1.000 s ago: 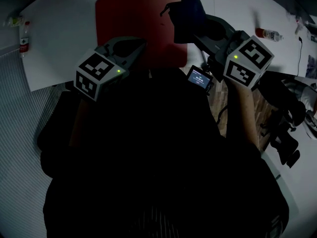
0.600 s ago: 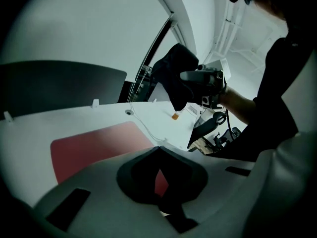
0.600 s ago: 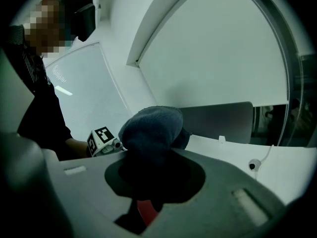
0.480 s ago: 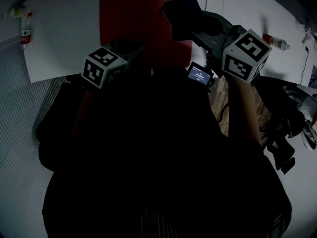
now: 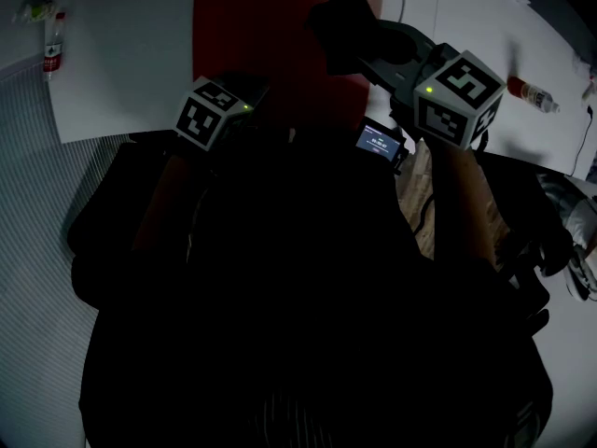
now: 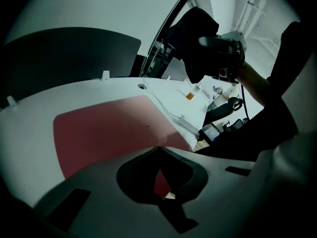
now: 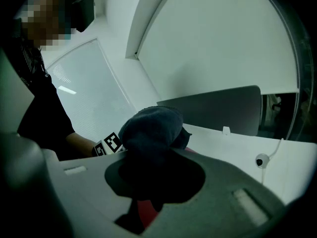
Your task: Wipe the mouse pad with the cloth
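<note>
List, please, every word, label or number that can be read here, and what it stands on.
No text is legible.
Small screen: lit lines, too small to read.
Left bottle: red label, print blurred.
Right bottle: red label, print blurred.
Left marker cube, right marker cube: square patterns only, no letters.

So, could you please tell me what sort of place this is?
Probably an office or lab workstation: a white desk with a red mouse pad, a grey divider panel at its back edge, and a cable running across it.
</note>
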Demonstrator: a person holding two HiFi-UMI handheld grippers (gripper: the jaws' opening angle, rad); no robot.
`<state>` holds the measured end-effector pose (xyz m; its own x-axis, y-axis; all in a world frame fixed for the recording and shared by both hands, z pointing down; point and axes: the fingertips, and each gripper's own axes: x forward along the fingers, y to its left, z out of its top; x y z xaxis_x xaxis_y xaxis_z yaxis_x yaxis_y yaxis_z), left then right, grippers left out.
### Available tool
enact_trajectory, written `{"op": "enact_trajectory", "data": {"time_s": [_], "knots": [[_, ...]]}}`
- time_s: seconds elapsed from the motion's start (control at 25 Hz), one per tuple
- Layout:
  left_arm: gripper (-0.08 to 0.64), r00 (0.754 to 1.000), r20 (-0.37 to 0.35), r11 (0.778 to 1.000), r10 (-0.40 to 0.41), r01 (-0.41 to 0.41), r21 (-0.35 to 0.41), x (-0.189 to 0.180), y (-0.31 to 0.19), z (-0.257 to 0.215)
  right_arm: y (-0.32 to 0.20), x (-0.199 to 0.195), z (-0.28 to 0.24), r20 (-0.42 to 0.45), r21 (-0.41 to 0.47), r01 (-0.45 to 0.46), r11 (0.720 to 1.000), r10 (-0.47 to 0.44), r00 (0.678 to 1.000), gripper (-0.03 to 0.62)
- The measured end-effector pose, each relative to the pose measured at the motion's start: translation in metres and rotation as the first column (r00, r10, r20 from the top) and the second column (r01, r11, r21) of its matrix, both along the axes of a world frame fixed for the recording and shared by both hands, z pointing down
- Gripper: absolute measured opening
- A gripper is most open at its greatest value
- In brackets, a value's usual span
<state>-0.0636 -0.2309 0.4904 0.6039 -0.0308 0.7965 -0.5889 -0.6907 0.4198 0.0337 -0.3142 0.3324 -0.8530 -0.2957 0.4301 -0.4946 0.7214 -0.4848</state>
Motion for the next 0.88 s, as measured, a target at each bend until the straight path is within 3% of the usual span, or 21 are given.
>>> {"op": "enact_trajectory", "data": {"time_s": [0.2, 0.48, 0.88], "knots": [[0.003, 0.997, 0.072, 0.999, 0.027, -0.025, -0.038, 0.0, 0.004, 0.025, -0.004, 0.002, 0.018, -0.003, -0.023, 0.019, 1.0, -0.019, 1.0, 0.066], [0.003, 0.997, 0.07, 0.988, -0.036, 0.046, -0.147, -0.002, 0.006, 0.056, -0.01, 0.003, 0.055, 0.001, -0.08, 0.025, 0.997, -0.025, 1.0, 0.066], [0.003, 0.992, 0.109, 0.974, -0.057, 0.08, -0.213, 0.005, -0.003, 0.095, -0.009, 0.02, 0.112, -0.046, -0.165, 0.027, 0.986, -0.035, 0.998, 0.066]]}}
